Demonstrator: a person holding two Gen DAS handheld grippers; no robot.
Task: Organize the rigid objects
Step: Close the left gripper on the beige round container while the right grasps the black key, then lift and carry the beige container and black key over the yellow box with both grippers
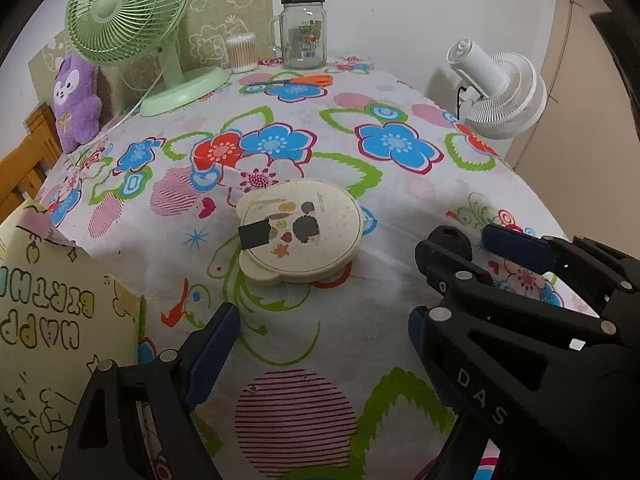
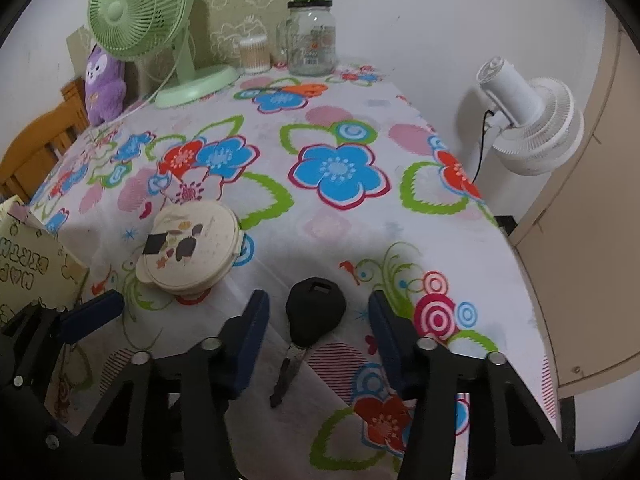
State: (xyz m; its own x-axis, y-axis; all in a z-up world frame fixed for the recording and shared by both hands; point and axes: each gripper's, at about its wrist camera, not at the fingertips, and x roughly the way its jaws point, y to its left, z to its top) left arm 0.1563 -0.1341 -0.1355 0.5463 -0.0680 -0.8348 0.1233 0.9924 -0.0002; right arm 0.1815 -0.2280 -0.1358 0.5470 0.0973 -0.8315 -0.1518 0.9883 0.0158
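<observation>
We have the right gripper (image 2: 318, 332) tipped steeply down over the near part of the table, its two blue pads (image 2: 250, 336) standing either side of the black car key (image 2: 316, 316). The key lies flat on the flowered tablecloth (image 2: 340, 220), its fat head away from us and its blade running back toward the wrist. There is a clear gap on each side of the head, so the pads do not press on it: the jaws are at a middling width, straddling and not gripping. We judge the pose is chosen so that the pads meet the broad sides of the head, the only part thick enough to pinch.

Just to the left of that gripper sits our left gripper (image 1: 324, 320), also pointed down at the cloth, with its jaws wide and nothing between them. It hangs short of the round cream lid with ear-like tabs (image 1: 300, 232), which lies ahead of it and slightly left, flat on the cloth over something red that only peeks out beneath. To its near left stands a yellow printed bag (image 1: 48, 320).

Farther off, against the wall, are the green desk fan (image 2: 140, 12), a purple plush toy (image 2: 104, 84), a tub of cotton swabs (image 2: 254, 54) and a glass jar with a green cap (image 2: 312, 36). A white fan (image 2: 532, 128) stands beyond the table's right edge.
</observation>
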